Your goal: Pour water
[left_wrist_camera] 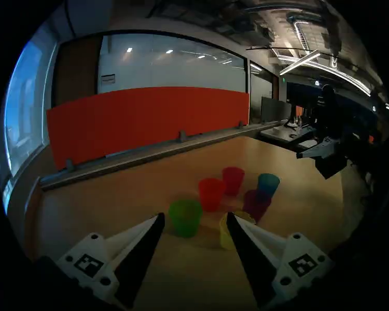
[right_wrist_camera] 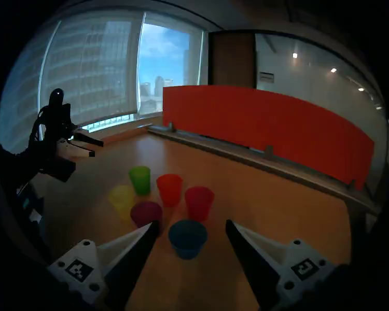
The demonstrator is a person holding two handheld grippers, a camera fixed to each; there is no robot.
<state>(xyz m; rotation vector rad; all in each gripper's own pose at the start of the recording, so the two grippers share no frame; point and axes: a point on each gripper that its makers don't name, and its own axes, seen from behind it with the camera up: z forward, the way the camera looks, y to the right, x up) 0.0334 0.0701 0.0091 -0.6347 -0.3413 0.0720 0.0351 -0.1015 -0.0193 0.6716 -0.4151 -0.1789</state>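
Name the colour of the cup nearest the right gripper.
The cup is blue, clearest in the right gripper view.

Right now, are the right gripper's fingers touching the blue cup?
Apart. In the right gripper view, bare table shows on both sides of the blue cup, between it and each finger of the open right gripper.

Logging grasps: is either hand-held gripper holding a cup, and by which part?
Nothing is held: the left hand-held gripper and right hand-held gripper are both open.
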